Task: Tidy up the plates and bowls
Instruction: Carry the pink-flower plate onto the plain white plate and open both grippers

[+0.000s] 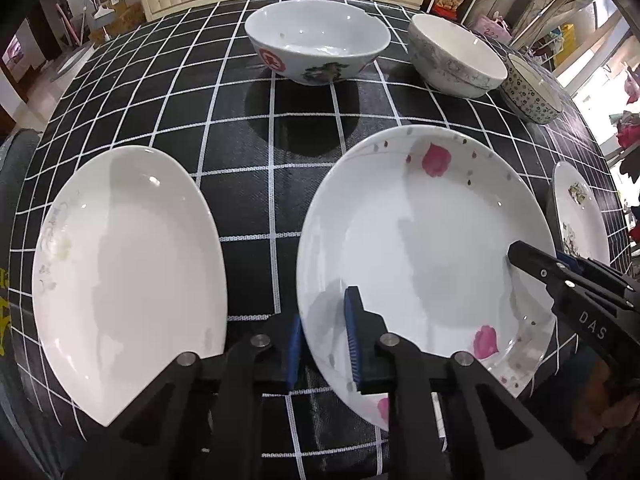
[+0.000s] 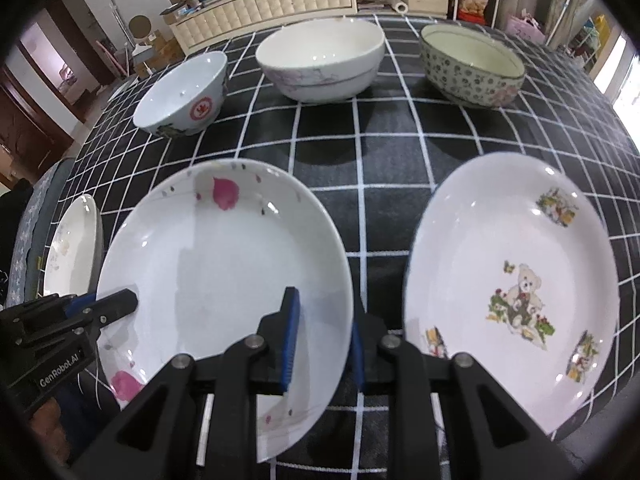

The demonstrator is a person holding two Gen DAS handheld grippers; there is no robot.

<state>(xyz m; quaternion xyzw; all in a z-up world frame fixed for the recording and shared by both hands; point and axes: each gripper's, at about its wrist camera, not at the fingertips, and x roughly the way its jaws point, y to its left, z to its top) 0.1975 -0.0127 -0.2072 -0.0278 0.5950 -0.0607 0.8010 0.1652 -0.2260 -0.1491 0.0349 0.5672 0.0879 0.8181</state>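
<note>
A white plate with pink flowers [image 1: 424, 240] [image 2: 224, 264] lies on the black checked tablecloth [image 1: 240, 200]. My left gripper [image 1: 324, 308] has its blue pads on either side of this plate's left rim, shut on it. My right gripper [image 2: 324, 308] clamps the same plate's right rim, one pad inside and one outside. Each gripper also shows in the other's view: the right gripper [image 1: 520, 256] and the left gripper [image 2: 120, 300]. A plain white plate [image 1: 128, 280] [image 2: 72, 248] lies to the left, and a teddy-bear plate [image 2: 512, 300] [image 1: 580, 216] to the right.
Three bowls stand in a row at the back: a red-emblem bowl [image 1: 316, 44] [image 2: 180, 96], a white bowl with grey pattern [image 1: 456, 56] [image 2: 320, 64], and a small-flowered bowl [image 1: 532, 92] [image 2: 472, 68]. Bare cloth lies between plates and bowls. Cluttered furniture stands beyond the table.
</note>
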